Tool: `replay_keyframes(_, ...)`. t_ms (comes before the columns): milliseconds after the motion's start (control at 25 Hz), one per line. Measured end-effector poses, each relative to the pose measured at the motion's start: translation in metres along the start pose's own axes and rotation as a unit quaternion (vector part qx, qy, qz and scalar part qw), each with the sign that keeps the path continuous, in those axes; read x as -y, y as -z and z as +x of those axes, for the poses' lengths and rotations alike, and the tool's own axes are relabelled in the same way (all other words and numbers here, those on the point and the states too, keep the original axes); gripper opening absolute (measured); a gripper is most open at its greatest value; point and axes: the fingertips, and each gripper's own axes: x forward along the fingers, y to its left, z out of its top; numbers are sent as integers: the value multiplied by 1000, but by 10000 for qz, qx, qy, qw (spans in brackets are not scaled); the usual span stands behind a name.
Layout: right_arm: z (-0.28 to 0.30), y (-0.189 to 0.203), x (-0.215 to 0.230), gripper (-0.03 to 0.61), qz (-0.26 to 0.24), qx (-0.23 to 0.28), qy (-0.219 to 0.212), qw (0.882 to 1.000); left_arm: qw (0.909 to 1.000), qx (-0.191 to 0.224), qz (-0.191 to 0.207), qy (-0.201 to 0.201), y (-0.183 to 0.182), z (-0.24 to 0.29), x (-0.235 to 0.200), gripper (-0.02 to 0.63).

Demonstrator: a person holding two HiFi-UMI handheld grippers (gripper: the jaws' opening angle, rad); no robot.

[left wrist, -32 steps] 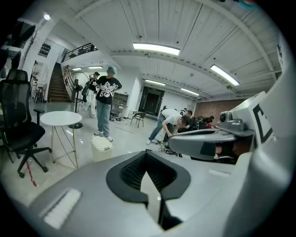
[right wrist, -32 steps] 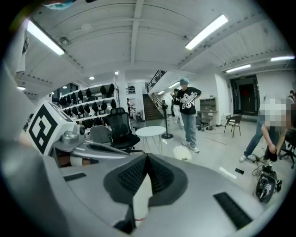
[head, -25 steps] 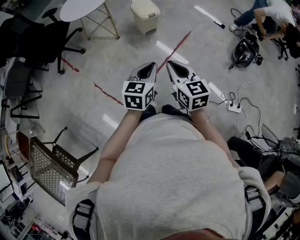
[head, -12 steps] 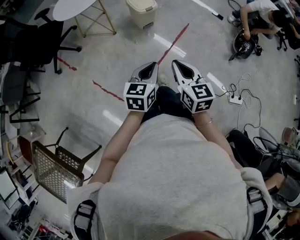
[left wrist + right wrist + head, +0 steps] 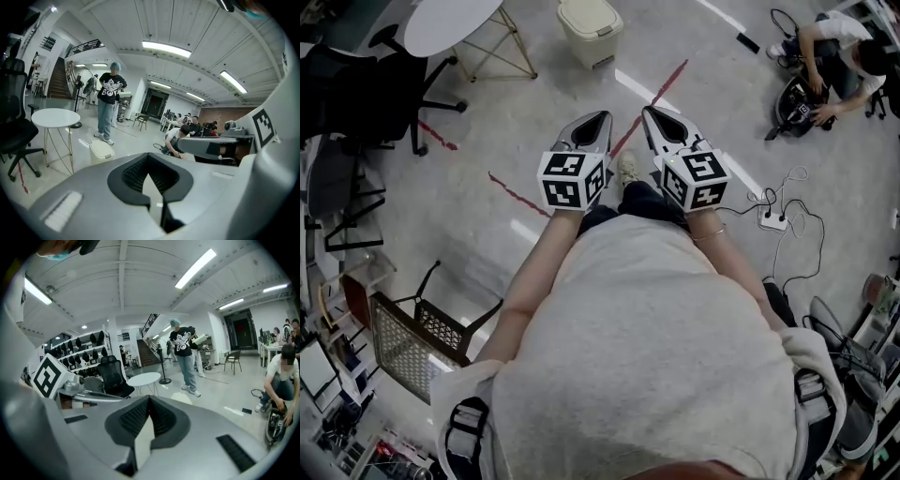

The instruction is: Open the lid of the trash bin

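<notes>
The cream trash bin (image 5: 591,28) stands on the floor at the top of the head view with its lid down. It is well ahead of both grippers. The left gripper view shows the trash bin (image 5: 101,152) low beside a white table. In the right gripper view only the top of the trash bin (image 5: 180,398) shows behind the jaws. My left gripper (image 5: 602,118) and right gripper (image 5: 648,112) are held side by side at chest height, pointing toward the bin. Both are shut with nothing between their jaws.
A round white table (image 5: 450,19) stands left of the bin, with black office chairs (image 5: 356,84) beyond it. A mesh chair (image 5: 412,337) is at lower left. Red tape lines (image 5: 652,89) cross the floor. A power strip with cables (image 5: 769,220) lies to the right. A person crouches (image 5: 834,47) at upper right. Another person stands (image 5: 110,103) beyond the bin.
The holder has stepped forward. Both grippers sit a little higher in the head view, nearer the bin. Their jaws stay shut.
</notes>
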Motion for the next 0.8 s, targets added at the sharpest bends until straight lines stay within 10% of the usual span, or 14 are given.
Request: replay_keyframes(800,98,-50,127,8,222,-193,-268,9992,9993,-93,-113,-353,-77,140,-43,5)
